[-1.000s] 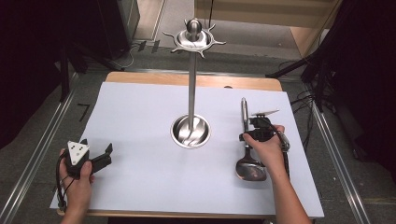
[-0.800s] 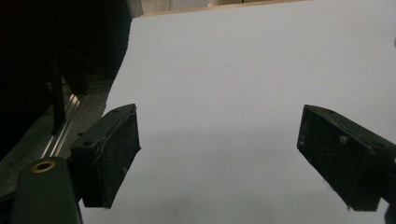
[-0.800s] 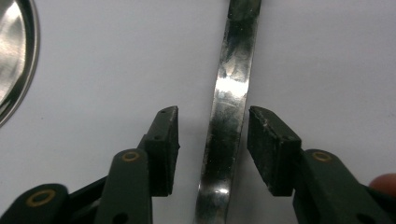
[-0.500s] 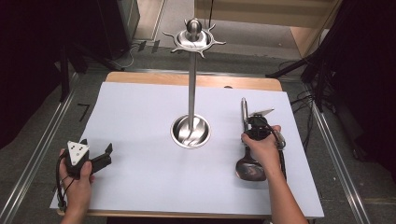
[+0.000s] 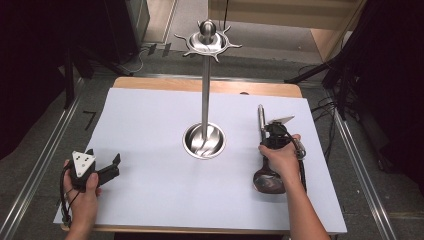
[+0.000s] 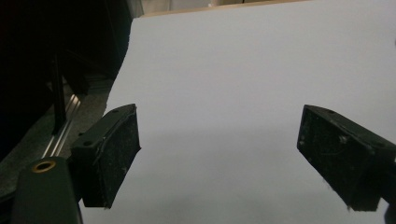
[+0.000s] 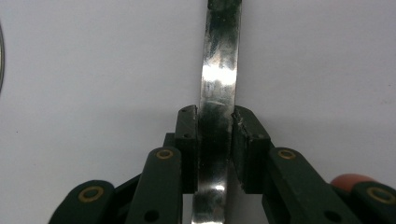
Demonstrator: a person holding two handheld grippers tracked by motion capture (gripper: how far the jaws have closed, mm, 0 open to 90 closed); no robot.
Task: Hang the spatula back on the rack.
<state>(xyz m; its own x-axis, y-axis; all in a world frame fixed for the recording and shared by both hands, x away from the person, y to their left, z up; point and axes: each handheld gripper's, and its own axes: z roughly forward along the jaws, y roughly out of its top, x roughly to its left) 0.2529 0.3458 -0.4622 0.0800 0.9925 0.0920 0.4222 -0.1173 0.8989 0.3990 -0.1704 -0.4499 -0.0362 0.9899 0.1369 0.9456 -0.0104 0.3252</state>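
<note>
On the right half of the counter (image 5: 150,115), the right tongs (image 7: 215,140) are clamping the flat steel handle of a ladle (image 5: 264,155), having just been closing on it; the pads are pressing both edges of the handle.

The ladle is lying flat on the white sheet, bowl toward the person, handle pointing away.

Near the front left corner, the left tongs (image 5: 107,167) are resting with jaws wide apart, nothing between them.

At mid-counter, a steel utensil stand (image 5: 205,100) is rising from a round base, its hooked crown standing high.

Risk: the polished handle is looking slippery; gripped well away from the heavy bowl, the ladle is likely to pivot or slide when lifted, and a swing could be knocking the stand.
</note>
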